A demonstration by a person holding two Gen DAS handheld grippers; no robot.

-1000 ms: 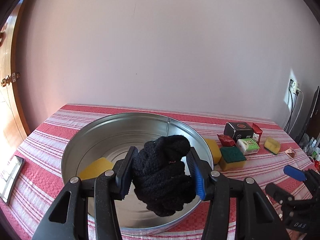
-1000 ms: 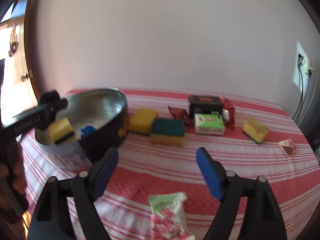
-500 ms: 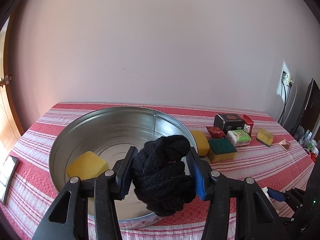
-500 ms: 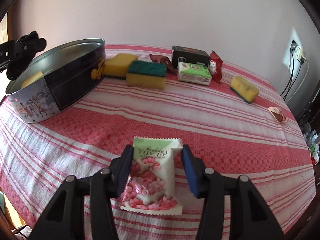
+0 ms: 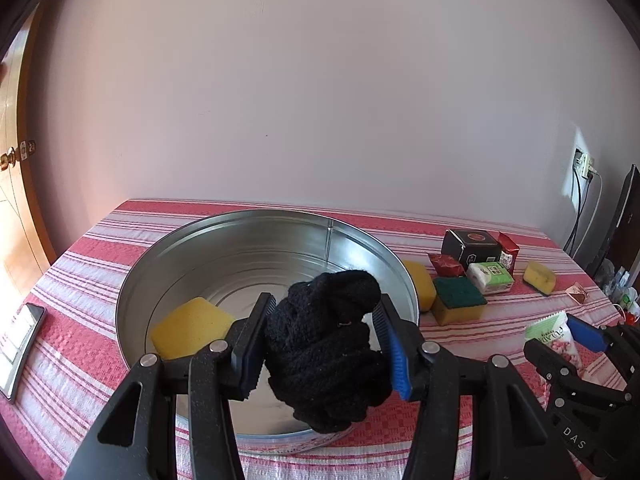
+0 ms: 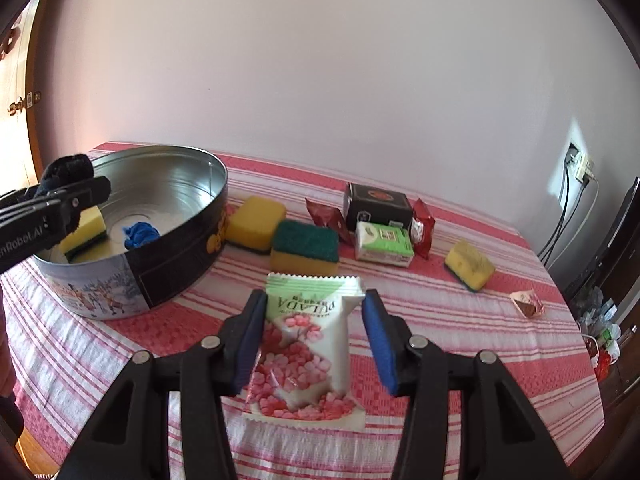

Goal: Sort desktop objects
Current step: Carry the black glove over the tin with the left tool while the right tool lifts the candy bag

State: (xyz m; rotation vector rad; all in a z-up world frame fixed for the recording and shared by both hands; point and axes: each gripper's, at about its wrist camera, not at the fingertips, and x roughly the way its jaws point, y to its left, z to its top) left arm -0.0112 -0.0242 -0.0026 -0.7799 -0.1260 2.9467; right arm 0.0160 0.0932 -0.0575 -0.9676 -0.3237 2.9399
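black knit bundle [image 5: 326, 344] clamped in left tongs [image 5: 320, 350] above metal tin [image 5: 168, 256]; right tongs [image 6: 314, 344] pinch pink packet [image 6: 306, 356]; sponge [image 5: 190, 326] inside.

Pale wall [image 5: 320, 100], wooden door [image 5: 16, 184] at left, wall socket [image 6: 580, 162] with cables at right

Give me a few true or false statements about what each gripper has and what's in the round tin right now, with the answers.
1. The left gripper is clamped on a black knitted bundle. True.
2. The right gripper has a pink and green packet between its fingers. True.
3. The round tin has nothing in it. False: a yellow sponge and a blue cloth lie inside.
4. The green-topped sponge lies inside the tin. False: it sits on the striped tablecloth beside the tin.
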